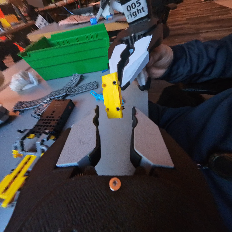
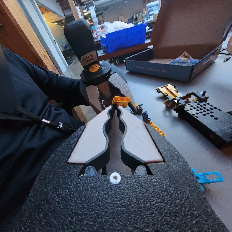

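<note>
while the right gripper [image 2: 115, 106] pinches a yellow block [image 1: 112, 96] by its top end in mid-air over the grey table [image 1: 113, 138], the left gripper [image 1: 114, 110] sits just below it, jaws spread and empty. a green bin [image 1: 70, 54] stands behind, near grey tracks [image 1: 70, 87] and a black perforated box [image 1: 52, 118].

My two wrist cameras face each other closely above the grey table [image 1: 113, 135], both seeing the yellow holed plastic brick [image 1: 112, 95].
</note>
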Tool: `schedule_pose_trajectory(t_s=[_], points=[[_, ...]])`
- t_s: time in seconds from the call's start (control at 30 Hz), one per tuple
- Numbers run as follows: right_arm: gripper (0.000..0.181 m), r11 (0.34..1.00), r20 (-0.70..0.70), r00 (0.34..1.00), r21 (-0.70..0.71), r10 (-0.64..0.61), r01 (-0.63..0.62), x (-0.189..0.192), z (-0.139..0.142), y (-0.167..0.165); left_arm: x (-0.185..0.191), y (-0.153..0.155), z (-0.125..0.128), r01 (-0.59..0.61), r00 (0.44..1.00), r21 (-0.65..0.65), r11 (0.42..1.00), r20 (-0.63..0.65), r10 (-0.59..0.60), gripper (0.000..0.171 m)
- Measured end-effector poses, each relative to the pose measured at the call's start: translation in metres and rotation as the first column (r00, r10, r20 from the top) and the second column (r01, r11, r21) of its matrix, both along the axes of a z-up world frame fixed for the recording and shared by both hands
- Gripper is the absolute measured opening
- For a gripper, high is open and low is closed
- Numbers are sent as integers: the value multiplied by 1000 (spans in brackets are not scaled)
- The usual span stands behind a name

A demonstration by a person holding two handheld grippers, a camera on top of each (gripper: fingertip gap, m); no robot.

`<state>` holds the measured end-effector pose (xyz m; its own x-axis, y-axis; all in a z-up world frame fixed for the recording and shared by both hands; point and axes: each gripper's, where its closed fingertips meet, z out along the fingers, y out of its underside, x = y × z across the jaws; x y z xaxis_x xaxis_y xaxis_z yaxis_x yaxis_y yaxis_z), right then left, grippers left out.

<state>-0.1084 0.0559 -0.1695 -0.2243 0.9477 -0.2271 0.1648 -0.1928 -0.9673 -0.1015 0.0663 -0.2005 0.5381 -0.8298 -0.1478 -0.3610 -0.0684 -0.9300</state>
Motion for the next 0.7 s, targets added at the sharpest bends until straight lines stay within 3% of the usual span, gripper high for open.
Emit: schedule_pose_trajectory(t_s=[0.1,0.23,0.37,0.5,0.7], points=[[0,998,-76,997,-57,30,-34,2,11,-3,-14,13,4,-84,975,253,964,-177,132,56],[1,983,-122,991,-163,58,-78,2,15,-4,-21,13,26,-68,911,619,782,-281,302,37],[1,958,-169,982,-259,84,-126,0,19,-8,-15,8,29,-44,907,668,743,-285,311,29],[0,928,-182,977,-334,109,-165,-5,15,-13,-15,1,43,-27,914,731,682,-258,314,7],[0,916,-150,979,-358,135,-182,-8,9,-16,-11,-3,37,24,915,732,681,-291,281,6]])
